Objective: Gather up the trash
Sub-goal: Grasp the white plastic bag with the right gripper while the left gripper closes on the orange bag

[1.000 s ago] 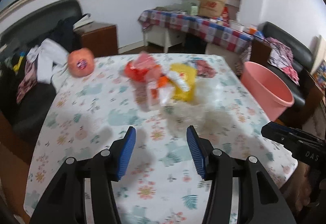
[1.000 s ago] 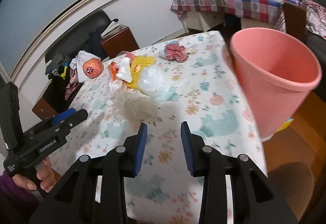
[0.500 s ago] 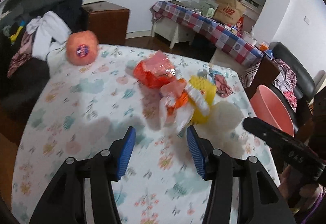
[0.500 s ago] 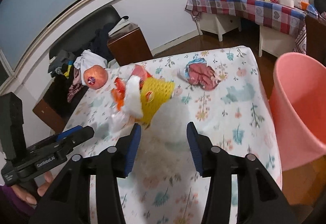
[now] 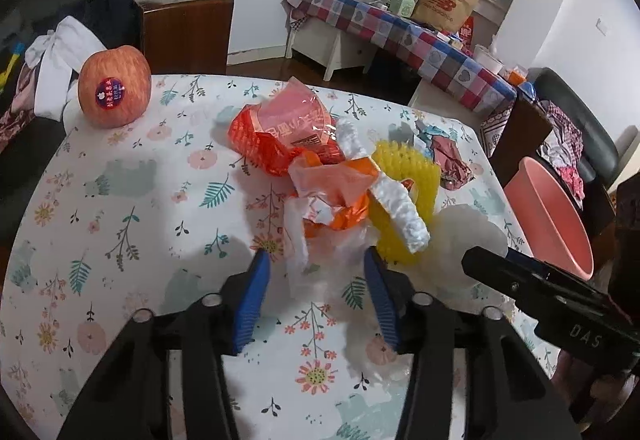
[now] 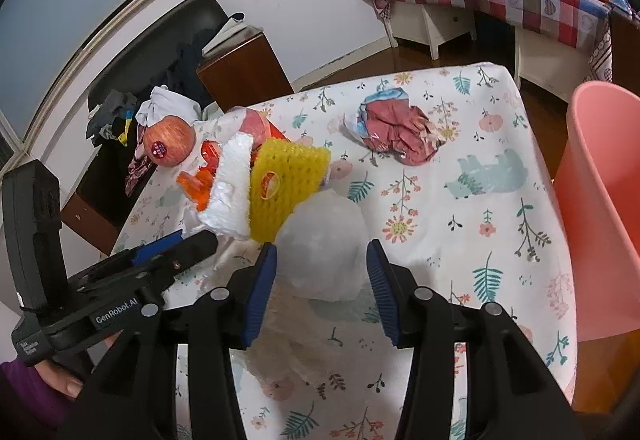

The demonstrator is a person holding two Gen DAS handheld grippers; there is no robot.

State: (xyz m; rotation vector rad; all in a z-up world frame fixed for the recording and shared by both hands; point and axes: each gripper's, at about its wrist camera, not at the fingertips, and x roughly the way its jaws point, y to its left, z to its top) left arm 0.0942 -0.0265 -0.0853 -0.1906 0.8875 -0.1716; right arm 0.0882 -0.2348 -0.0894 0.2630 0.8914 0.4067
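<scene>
Left tool (image 5: 316,272) closing over thin clear plastic film (image 5: 320,260) at the near edge of the trash pile, pads not yet pressing it. Right tool (image 6: 322,272) standing released around a frosted plastic ball (image 6: 322,252), pads apart from it. Lying on the floral surface (image 5: 132,200): orange wrapper (image 5: 280,132) at 12 o'clock of the left tool, yellow foam net (image 5: 404,180) and white foam strip (image 5: 400,212) at 1 o'clock, crumpled red wrapper (image 6: 396,132) at 12 o'clock of the right tool. Apple (image 5: 114,86) sitting at 10 o'clock near the far corner. Pink bin (image 6: 600,208) standing beside the surface at 3 o'clock.
</scene>
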